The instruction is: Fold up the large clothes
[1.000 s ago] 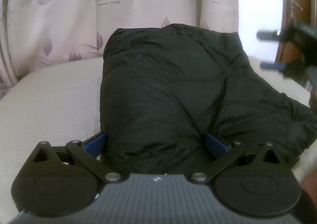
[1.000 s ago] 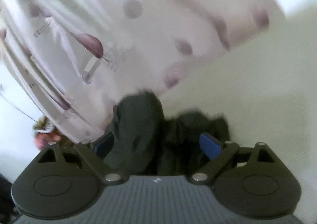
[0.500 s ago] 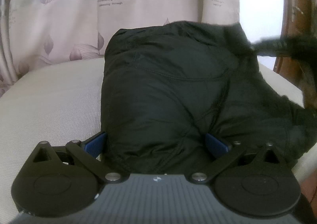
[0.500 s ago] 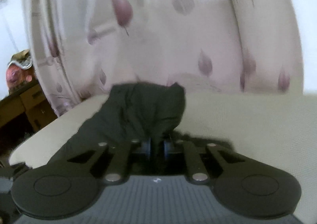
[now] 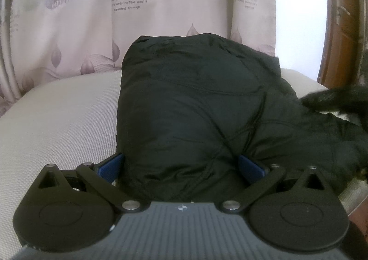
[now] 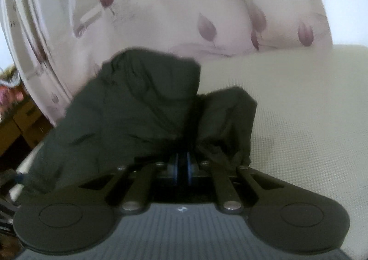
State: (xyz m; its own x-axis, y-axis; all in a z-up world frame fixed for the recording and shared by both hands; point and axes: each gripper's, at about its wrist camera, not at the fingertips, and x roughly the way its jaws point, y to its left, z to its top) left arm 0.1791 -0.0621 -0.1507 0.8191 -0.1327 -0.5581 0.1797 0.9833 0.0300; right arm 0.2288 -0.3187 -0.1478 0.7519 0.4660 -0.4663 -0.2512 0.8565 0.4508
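The right gripper (image 6: 182, 169) fingers pinch the black quilted padded jacket (image 5: 195, 112); the left gripper (image 5: 180, 167) fingers stand wide around it. At twelve o'clock, the pale leaf-print curtain (image 5: 76, 29) reads "love".

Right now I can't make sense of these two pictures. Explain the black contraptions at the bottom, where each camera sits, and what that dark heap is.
No robot arm here: a person holds one two-finger gripper in each hand, and a camera on each looks forward along its fingers. Both views show a dark padded jacket on a beige cushioned surface, with a leaf-print curtain behind. The left gripper has its blue pads spread wide either side of the jacket's near end. The right gripper has just closed its jaws and pinches a fold of the jacket.
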